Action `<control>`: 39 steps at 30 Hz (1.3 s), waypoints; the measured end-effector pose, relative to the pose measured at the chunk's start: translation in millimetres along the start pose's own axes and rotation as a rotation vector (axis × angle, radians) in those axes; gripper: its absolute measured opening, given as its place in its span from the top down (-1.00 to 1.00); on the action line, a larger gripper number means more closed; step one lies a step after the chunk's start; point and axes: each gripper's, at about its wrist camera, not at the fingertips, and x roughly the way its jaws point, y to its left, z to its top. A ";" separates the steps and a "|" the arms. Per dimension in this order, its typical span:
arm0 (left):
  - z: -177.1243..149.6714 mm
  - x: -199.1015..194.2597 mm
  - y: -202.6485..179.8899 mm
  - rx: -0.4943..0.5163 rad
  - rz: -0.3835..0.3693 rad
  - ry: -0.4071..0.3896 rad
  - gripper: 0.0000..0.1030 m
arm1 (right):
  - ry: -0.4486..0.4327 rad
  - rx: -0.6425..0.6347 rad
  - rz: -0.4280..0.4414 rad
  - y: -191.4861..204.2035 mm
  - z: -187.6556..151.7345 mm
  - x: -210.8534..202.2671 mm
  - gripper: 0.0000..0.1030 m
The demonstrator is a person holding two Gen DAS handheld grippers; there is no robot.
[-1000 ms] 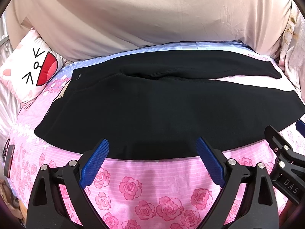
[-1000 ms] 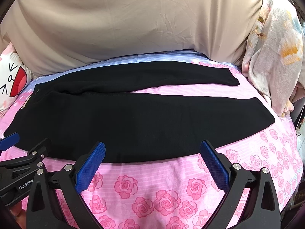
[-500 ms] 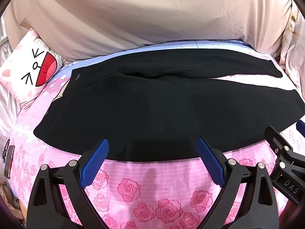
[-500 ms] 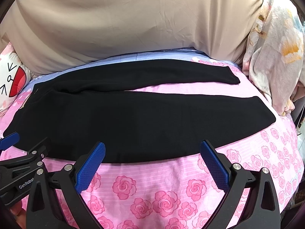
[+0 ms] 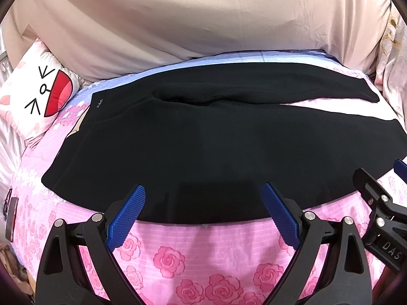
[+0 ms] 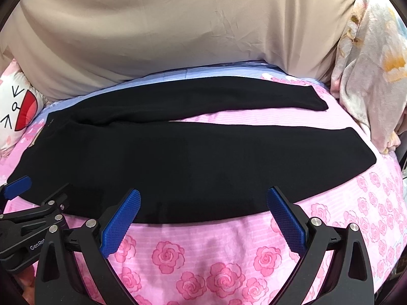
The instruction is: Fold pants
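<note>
Pants (image 5: pixel 216 147) flat mid-frame on bedsheet (image 5: pixel 178 254), legs splayed right; left gripper (image 5: pixel 203 213) and right gripper (image 6: pixel 203 211) both spread, empty, at near hem, likely pre-grasp; next, pinch near leg's edge.

You have the pants (image 5: pixel 203 139) lying flat on the bed sheet (image 5: pixel 193 249), waist at 9 o'clock, legs reaching to 3 o'clock. One leg lies behind the other. A cartoon pillow (image 5: pixel 38 96) sits at 10 o'clock. A big blanket (image 5: pixel 190 17) lies behind, at 12 o'clock. Your two grippers, left gripper (image 5: pixel 203 213) and right gripper (image 6: pixel 203 213), sit side by side at 6 o'clock.
</note>
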 end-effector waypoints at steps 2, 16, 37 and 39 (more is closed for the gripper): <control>4.4 3.7 3.8 -0.013 -0.015 0.008 -0.77 | -0.001 -0.005 0.014 -4.9 5.3 5.2 -0.90; 85.4 81.3 155.7 -0.294 0.014 0.003 -0.77 | 0.030 0.194 0.068 -240.8 173.5 155.4 -0.88; 184.2 293.1 367.4 -0.495 0.070 0.257 -0.76 | 0.182 0.180 -0.020 -298.4 248.8 302.9 0.23; 187.1 299.0 359.8 -0.470 0.072 0.262 -0.56 | 0.189 0.192 0.019 -298.3 252.5 301.2 0.48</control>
